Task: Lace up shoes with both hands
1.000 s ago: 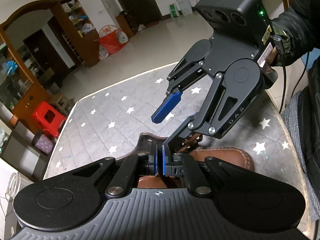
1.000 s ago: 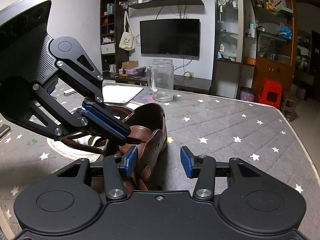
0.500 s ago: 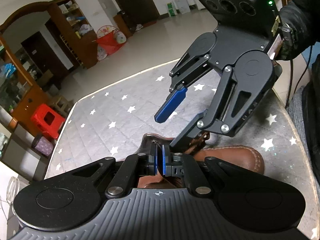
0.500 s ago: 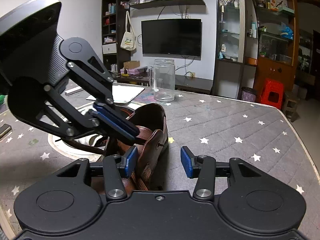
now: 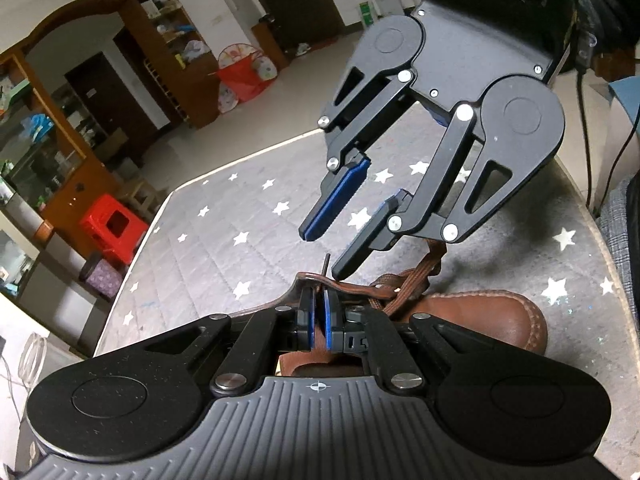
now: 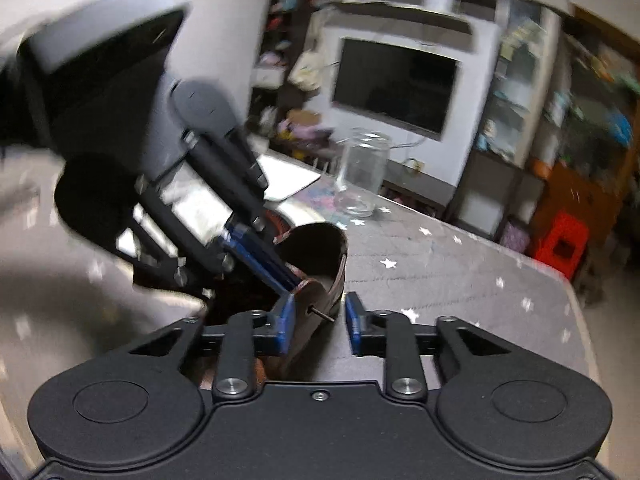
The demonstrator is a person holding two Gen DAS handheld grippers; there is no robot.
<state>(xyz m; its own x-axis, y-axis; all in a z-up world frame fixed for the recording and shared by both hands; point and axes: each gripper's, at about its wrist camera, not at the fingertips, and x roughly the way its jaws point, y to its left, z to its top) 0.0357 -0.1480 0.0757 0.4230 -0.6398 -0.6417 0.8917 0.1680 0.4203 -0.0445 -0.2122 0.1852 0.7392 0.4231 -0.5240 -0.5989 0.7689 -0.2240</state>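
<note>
A brown leather shoe [image 5: 480, 320] lies on the star-patterned table, toe to the right in the left wrist view. My left gripper [image 5: 316, 312] is shut on the shoe's eyelet flap [image 5: 320, 330]. A dark lace tip [image 5: 326, 265] pokes up through the flap. The brown lace [image 5: 420, 276] runs up behind the right gripper. My right gripper [image 5: 322, 254] is open just above the lace tip. In the blurred right wrist view the right gripper [image 6: 316, 312] straddles the flap [image 6: 316, 300] and the lace tip [image 6: 322, 314].
A glass jar [image 6: 360, 172] stands on the table [image 5: 240, 240] beyond the shoe. A white pad [image 6: 288, 180] lies at the back left. A red stool [image 5: 112, 224] sits on the floor past the table's far edge.
My right gripper has swung up and forward over the flap, narrowing a little; the right wrist view is now blurred. The lace tip now shows through the flap. The left gripper holds still.
</note>
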